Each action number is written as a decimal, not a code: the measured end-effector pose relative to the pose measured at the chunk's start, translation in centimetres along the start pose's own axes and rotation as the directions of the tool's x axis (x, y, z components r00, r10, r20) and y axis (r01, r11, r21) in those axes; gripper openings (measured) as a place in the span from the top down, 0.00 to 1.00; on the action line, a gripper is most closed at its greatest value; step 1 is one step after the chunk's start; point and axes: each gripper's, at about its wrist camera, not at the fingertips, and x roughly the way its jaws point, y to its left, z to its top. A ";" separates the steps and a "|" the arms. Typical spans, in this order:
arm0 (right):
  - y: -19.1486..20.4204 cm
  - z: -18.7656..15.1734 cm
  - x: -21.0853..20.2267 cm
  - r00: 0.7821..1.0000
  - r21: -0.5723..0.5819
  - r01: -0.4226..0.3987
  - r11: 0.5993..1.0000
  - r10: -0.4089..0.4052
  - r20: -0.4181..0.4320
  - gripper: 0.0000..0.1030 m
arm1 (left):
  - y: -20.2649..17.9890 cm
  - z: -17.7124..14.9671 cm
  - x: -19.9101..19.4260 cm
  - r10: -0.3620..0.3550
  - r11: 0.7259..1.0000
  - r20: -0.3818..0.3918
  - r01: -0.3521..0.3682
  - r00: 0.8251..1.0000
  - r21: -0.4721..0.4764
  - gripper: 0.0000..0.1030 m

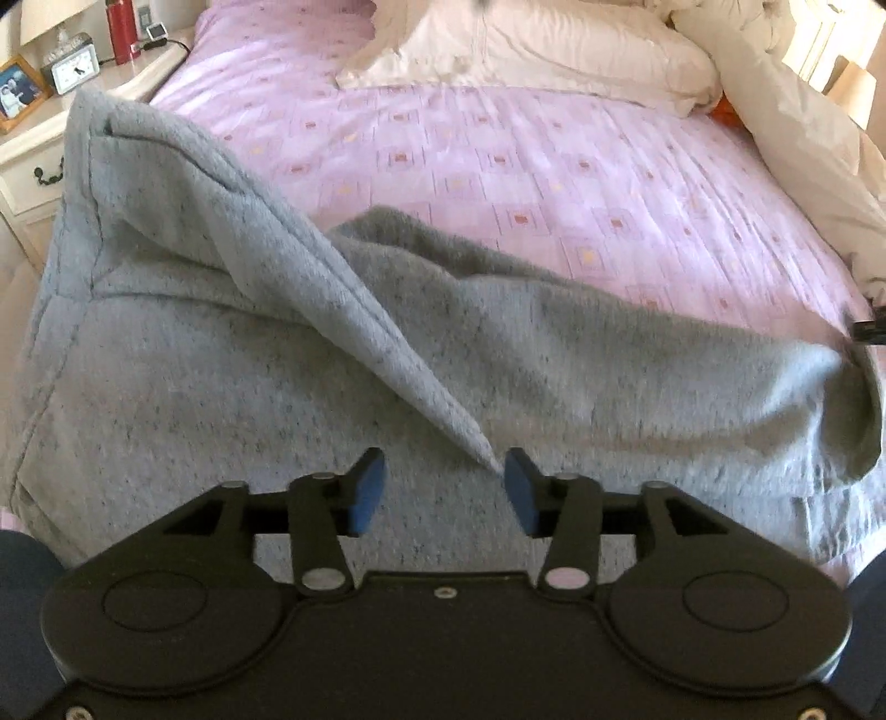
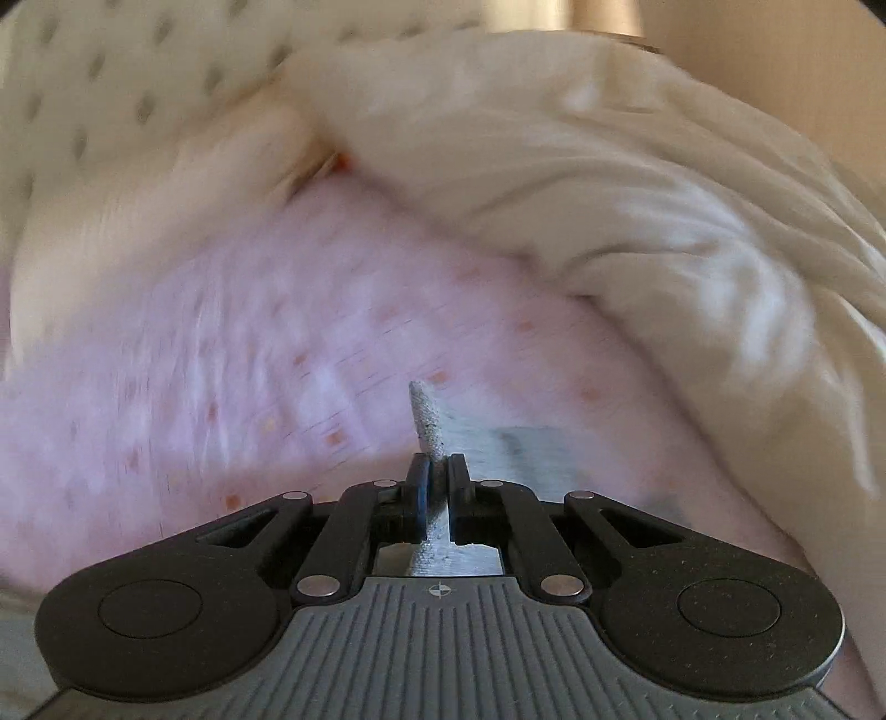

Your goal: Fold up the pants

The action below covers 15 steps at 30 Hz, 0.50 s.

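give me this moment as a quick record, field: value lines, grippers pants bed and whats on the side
garment: grey knit sweatpants, spread on the bed, one part lifted into a ridge
left gripper: open, blue pads apart, above the fabric, holding nothing
right gripper: shut on a grey fabric edge
surface: pink patterned bedsheet
bedding: cream pillow and cream duvet bunched at the head and side
nightstand: white clock, red bottle, framed photo
image quality: right wrist view blurred

Left wrist view looks from low over the gray pants (image 1: 221,360), facing up the bed (image 1: 526,177) toward the pillows (image 1: 526,50). Right wrist view sits close above the same pink bedspread (image 2: 221,360), facing the cream duvet (image 2: 637,221).
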 end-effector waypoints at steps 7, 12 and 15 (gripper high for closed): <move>-10.6 -5.6 0.0 0.986 0.233 0.091 0.968 -0.054 -0.159 0.94 | -0.2 0.6 1.4 -0.012 1.000 -0.001 0.012 1.000 -0.014 0.45; -11.7 -8.1 0.3 0.984 0.255 0.084 0.963 -0.039 -0.175 0.94 | -0.2 0.9 2.8 -0.028 0.999 -0.041 0.027 0.999 -0.040 0.44; -11.4 -8.4 -0.1 0.985 0.249 0.078 0.965 -0.036 -0.169 0.94 | 0.0 1.4 3.0 -0.032 0.997 -0.046 0.029 0.998 -0.065 0.44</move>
